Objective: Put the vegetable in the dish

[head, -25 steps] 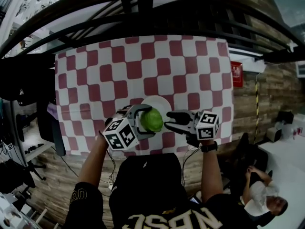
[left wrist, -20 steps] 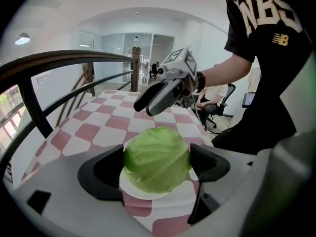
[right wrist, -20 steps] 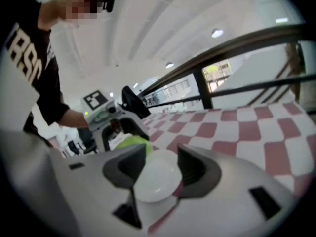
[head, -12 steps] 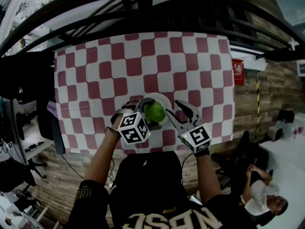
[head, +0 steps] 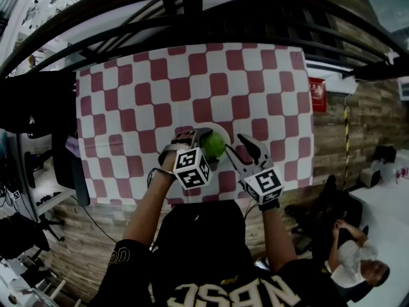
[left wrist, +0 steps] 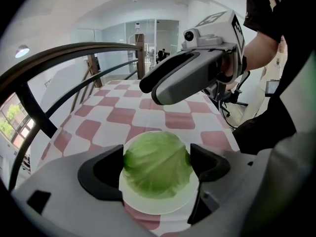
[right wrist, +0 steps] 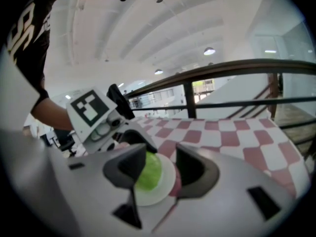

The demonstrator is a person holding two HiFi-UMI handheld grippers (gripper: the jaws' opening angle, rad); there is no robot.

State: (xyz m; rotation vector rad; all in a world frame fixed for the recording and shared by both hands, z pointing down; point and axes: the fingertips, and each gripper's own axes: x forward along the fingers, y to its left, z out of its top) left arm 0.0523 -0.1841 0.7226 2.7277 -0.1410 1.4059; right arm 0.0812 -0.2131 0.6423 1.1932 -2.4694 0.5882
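At the frame's centre, the left tool [head: 206, 146] grips a round green cabbage [left wrist: 157, 164] directly over a round white dish [left wrist: 159, 208] on the red-and-white checked tabletop [head: 140, 94], seemingly ready to release it, while the right tool [right wrist: 157, 174] hangs alongside, jaws apart and empty.

Cabbage [left wrist: 158, 157] over dish [left wrist: 159, 208], between left tongs [left wrist: 157, 168]

Surface: we see a table [head: 192, 75] under a red-and-white checked cloth [head: 255, 88] | On it: we find one white dish [left wrist: 154, 208] near the front edge, about midway between the sides.
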